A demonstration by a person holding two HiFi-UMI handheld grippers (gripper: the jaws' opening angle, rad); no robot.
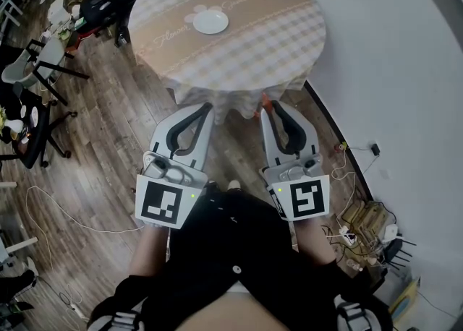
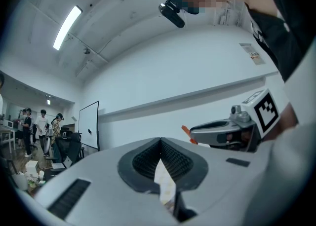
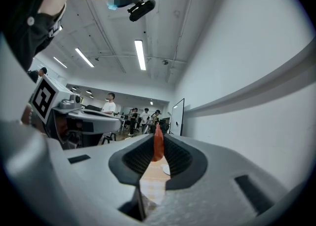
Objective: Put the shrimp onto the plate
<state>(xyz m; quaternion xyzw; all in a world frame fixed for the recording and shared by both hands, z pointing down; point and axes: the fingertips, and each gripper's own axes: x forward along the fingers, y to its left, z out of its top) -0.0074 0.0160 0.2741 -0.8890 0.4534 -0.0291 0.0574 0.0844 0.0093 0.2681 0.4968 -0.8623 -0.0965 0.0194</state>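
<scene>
Right now the person stands just short of a round table (image 1: 289,55) under a checked cloth, both tools held low over the wooden floor (image 1: 101,142). The right gripper (image 1: 266,107) is clamped on the shrimp (image 1: 264,100), a thin orange piece sticking out past its tips; from the right gripper view it stands upright between the ribbed pads (image 3: 175,158), pinched on both sides. The left gripper (image 1: 208,108) sits just beside it, jaws brought together with nothing between them, only a sliver of cloth showing through the slit. The white plate (image 1: 210,22) lies on the table's far half, well apart from the shrimp. Cables and a power strip (image 1: 346,235) lie by the wall on the right.
</scene>
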